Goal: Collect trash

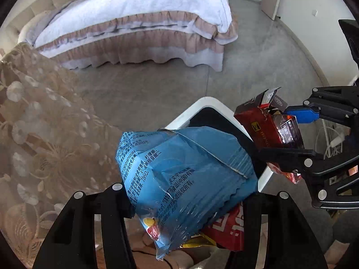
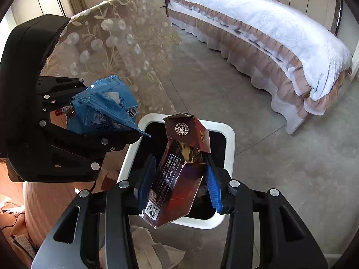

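My left gripper (image 1: 186, 192) is shut on a crumpled blue snack bag (image 1: 186, 172), with a red wrapper (image 1: 226, 228) bunched under it. It holds them over the near edge of a white bin with a black liner (image 1: 208, 103). The bag also shows in the right wrist view (image 2: 105, 109), left of the bin (image 2: 231, 143). My right gripper (image 2: 179, 179) is shut on an open, crushed dark red cigarette pack (image 2: 177, 179) above the bin's mouth. The pack also shows in the left wrist view (image 1: 269, 123), at the right of the bin.
A table with a beige lace cloth (image 1: 40, 134) stands left of the bin (image 2: 116, 44). A bed with a white cover and pink frills (image 1: 139, 22) is across the grey floor (image 2: 269, 44). White cables (image 1: 334, 141) lie at the right. Cloth (image 2: 148, 246) lies near the bin.
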{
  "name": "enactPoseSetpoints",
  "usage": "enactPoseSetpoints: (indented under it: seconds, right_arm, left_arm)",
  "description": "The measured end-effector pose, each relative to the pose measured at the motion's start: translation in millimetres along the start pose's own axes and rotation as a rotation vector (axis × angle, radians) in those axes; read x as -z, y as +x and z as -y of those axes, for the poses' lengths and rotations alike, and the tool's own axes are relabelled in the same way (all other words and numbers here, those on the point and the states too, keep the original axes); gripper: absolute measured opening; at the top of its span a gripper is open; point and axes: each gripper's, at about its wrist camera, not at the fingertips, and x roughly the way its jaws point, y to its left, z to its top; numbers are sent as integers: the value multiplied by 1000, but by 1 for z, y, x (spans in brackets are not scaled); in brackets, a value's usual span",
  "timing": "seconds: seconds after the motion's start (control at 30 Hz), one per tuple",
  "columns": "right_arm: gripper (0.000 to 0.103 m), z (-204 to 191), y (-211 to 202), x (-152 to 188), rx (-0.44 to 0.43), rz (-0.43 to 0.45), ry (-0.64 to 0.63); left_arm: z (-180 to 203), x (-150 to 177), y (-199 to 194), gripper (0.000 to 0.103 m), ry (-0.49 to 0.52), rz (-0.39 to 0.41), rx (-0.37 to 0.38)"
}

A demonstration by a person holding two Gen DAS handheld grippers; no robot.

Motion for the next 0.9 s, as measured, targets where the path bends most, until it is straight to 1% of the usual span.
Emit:
enactPoseSetpoints:
  seconds: [0.07, 0.13, 0.17, 0.2, 0.23, 0.27, 0.3, 0.37, 0.43, 0.57, 0.63, 0.67, 0.73, 0.77, 0.83, 0.9]
  right_arm:
    - [45, 6, 11, 6, -12, -29, 4]
    - [46, 11, 22, 13, -18, -59, 9]
    - [48, 11, 26, 16, -23, -69, 11]
    - [52, 13, 30, 19, -27, -83, 11]
    - [75, 16, 36, 24, -32, -114, 10]
    - [96, 16, 38, 26, -31, -132, 16]
    - [98, 19, 40, 29, -33, -149, 26]
    - [98, 22, 42, 33, -27, -167, 44]
    - [98, 24, 38, 34, -10, -155, 59]
    - [98, 26, 27, 31, -3, -134, 97]
    - [98, 22, 16, 26, 14, -103, 96]
    - [98, 24, 15, 25, 21, -108, 96]
    - [98, 18, 2, 22, 36, -66, 83]
    - [98, 12, -11, 16, 57, -28, 76]
    - [98, 5, -22, 9, 77, 22, 64]
    - [98, -8, -43, -3, 103, 95, 44]
  left_arm:
    - [-2, 0, 13, 55, -19, -27, 25]
    - [-2, -2, 23, 60, -26, -57, 51]
    - [-3, -2, 28, 71, -26, -70, 68]
    - [-2, 0, 34, 93, -31, -89, 84]
    - [-1, 0, 40, 99, -38, -111, 89]
    - [1, 0, 44, 98, -38, -122, 98]
    - [3, 1, 47, 98, -29, -126, 106]
    - [8, 2, 48, 98, 1, -127, 108]
    - [12, 4, 45, 98, 21, -110, 99]
    - [12, 3, 28, 98, 19, -68, 105]
    - [11, 0, 16, 98, 14, -35, 76]
    - [10, 0, 7, 98, 10, -14, 59]
    - [6, -2, -16, 98, -2, 44, 24]
    - [4, -2, -29, 98, -8, 74, -1]
    - [-1, -3, -58, 98, -24, 145, -56]
    - [-9, -1, -87, 98, -53, 209, -108]
